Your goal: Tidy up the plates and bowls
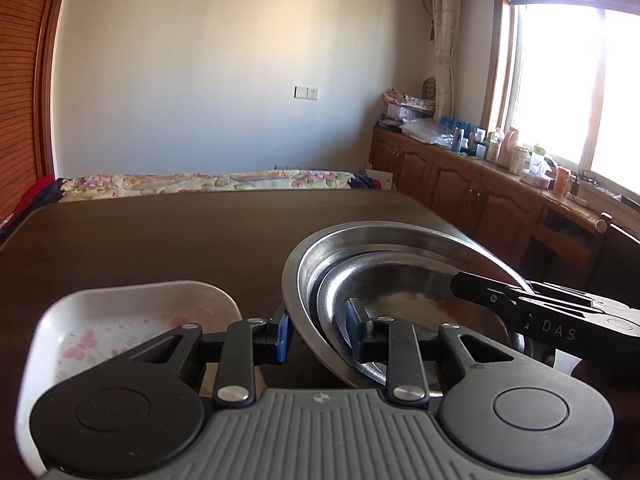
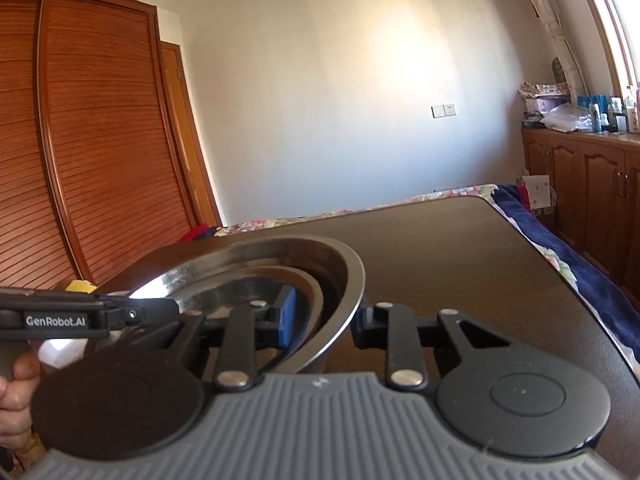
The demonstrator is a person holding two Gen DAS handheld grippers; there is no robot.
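Steel bowl is sitting on the table, holding a smaller steel plate. Left gripper and right gripper are each straddling its rim, jaws part-open. White dish is lying just left, holding nothing.

Near rim of the steel basin hidden behind the left claw. White dish half covered by claw linkage. Bottles on the windowsill too small to read. Hand cut off at the picture's edge.
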